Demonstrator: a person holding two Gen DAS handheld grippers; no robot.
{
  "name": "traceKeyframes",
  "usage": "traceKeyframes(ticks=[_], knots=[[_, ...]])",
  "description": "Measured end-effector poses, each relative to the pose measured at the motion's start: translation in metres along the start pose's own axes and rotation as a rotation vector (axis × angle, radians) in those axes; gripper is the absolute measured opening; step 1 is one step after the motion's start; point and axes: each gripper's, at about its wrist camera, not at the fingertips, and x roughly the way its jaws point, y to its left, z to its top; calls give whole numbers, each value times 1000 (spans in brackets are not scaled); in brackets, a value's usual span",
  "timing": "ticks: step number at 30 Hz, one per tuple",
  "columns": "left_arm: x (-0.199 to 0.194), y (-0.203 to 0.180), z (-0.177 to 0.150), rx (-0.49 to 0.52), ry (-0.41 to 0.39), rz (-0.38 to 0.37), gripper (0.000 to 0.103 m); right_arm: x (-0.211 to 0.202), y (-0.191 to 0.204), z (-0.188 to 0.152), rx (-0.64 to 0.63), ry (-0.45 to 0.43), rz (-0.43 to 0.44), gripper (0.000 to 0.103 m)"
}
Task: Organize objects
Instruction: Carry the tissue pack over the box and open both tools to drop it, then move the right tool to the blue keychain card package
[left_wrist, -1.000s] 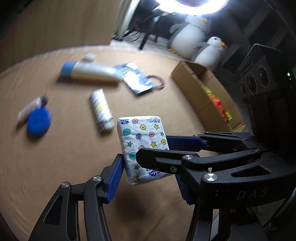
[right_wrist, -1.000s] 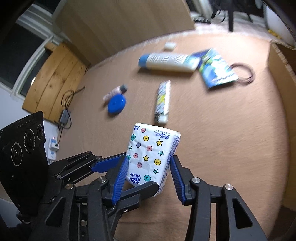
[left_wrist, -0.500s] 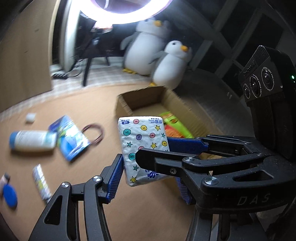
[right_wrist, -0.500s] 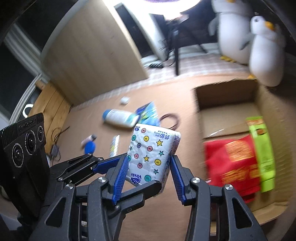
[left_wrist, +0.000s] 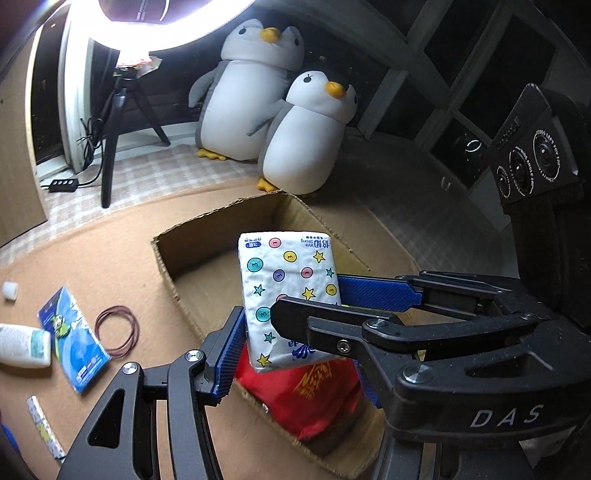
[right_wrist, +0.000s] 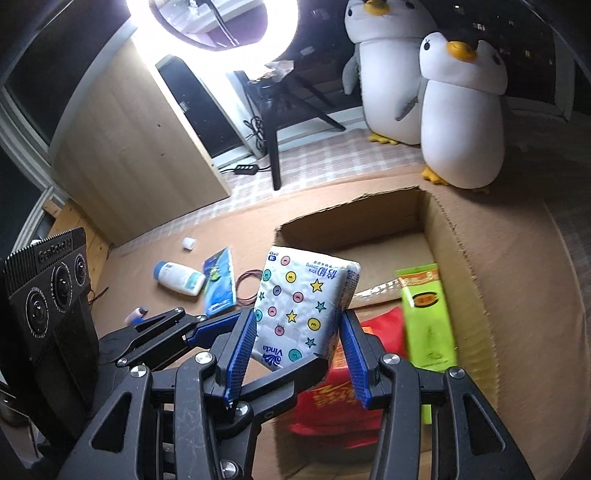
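A white tissue pack (left_wrist: 288, 291) printed with coloured dots and stars hangs upright over the open cardboard box (left_wrist: 221, 218). Both grippers grip it at once. My left gripper (left_wrist: 295, 354) is shut on its lower part, blue pads (left_wrist: 227, 354) pressing its sides. In the left wrist view the right gripper's fingers reach in from the right across the pack. My right gripper (right_wrist: 299, 350) is shut on the same pack (right_wrist: 303, 295). The box (right_wrist: 461, 258) holds a red bag (right_wrist: 380, 332) and a green packet (right_wrist: 424, 317).
On the brown mat left of the box lie a white bottle (left_wrist: 22, 345), a blue packet (left_wrist: 72, 339), a ring of rubber bands (left_wrist: 116, 326), a small tube (left_wrist: 44, 424) and a white cap (left_wrist: 9, 290). Two plush penguins (left_wrist: 258, 92) and a light tripod (left_wrist: 110, 129) stand behind.
Both grippers have carried the tissue pack from above the loose items on the mat rightward to above the cardboard box. The grip on the pack looks the same.
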Motion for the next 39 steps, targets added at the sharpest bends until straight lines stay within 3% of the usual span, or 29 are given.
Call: traceKeyframes(ticks=[3, 4, 7, 16, 22, 29, 34, 39], knots=[[9, 2, 3, -8, 30, 31, 78, 1, -5, 3, -3, 0, -19, 46], [9, 3, 3, -9, 27, 37, 79, 2, -6, 3, 2, 3, -28, 52], [6, 6, -1, -4, 26, 45, 80, 2, -8, 5, 16, 2, -76, 55], [-24, 27, -22, -46, 27, 36, 80, -2, 6, 2, 3, -13, -70, 59], [-66, 57, -61, -95, 15, 88, 80, 3, 31, 1, -32, -7, -35, 59], [-134, 117, -128, -233, -6, 155, 80, 25, 73, 4, -97, 28, 8, 59], [-174, 150, -176, -319, -11, 216, 80, 57, 107, 13, -168, 93, 58, 59], [-209, 179, -214, -402, -33, 271, 80, 113, 142, 16, -331, 193, 6, 59]])
